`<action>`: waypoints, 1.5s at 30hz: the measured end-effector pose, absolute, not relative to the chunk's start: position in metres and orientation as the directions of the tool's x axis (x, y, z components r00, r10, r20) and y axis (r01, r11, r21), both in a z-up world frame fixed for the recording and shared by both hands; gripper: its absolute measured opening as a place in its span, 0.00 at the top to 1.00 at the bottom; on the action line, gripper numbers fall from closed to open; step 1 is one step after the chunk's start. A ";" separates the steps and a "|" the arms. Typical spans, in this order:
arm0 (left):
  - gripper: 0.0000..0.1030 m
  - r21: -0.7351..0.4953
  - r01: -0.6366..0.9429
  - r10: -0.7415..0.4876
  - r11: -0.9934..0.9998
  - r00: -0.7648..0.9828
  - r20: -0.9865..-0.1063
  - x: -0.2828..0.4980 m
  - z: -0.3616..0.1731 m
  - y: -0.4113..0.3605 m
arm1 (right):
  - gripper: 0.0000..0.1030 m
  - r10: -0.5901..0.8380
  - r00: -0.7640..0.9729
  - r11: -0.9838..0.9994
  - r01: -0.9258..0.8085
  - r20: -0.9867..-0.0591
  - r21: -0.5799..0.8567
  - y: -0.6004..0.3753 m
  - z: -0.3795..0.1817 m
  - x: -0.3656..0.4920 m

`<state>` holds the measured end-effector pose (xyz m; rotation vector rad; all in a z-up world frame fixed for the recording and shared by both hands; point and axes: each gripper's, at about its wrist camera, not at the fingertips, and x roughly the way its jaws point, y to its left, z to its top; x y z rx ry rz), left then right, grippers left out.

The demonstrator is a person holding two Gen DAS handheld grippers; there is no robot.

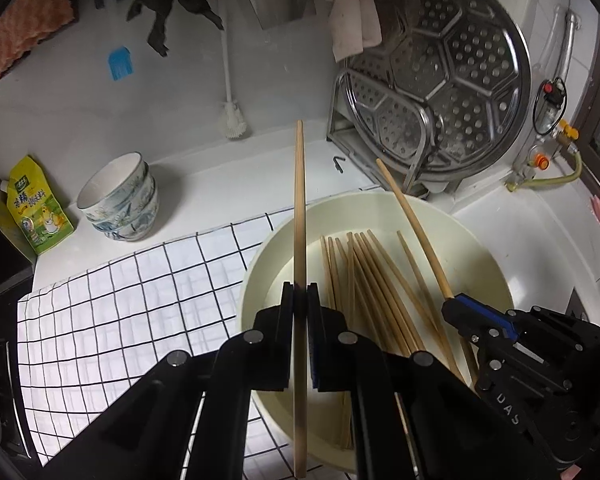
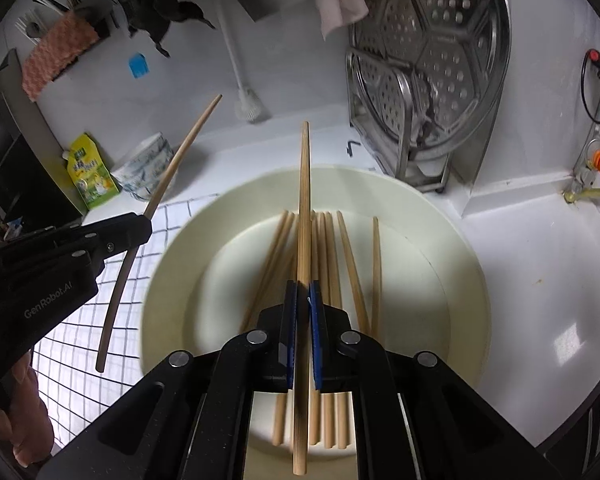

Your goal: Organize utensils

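Above basin [image 1: 256, 280] | left gripper [image 1: 300, 290], right gripper [image 2: 303, 286] angled down | each clamps chopstick [image 1: 300, 208]

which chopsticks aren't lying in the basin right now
Two: one chopstick clamped upright between the left gripper fingers, another chopstick clamped in the right gripper. The other chopsticks lie loose in the cream basin.
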<state>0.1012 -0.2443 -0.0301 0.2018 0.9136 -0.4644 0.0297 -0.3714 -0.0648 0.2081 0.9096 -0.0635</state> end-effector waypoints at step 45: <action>0.34 0.013 0.432 -0.231 0.902 0.507 -0.831 0.076 -0.035 -0.238 | 0.62 -0.020 0.588 0.962 0.233 -0.808 0.145 -0.380 -0.065 -0.002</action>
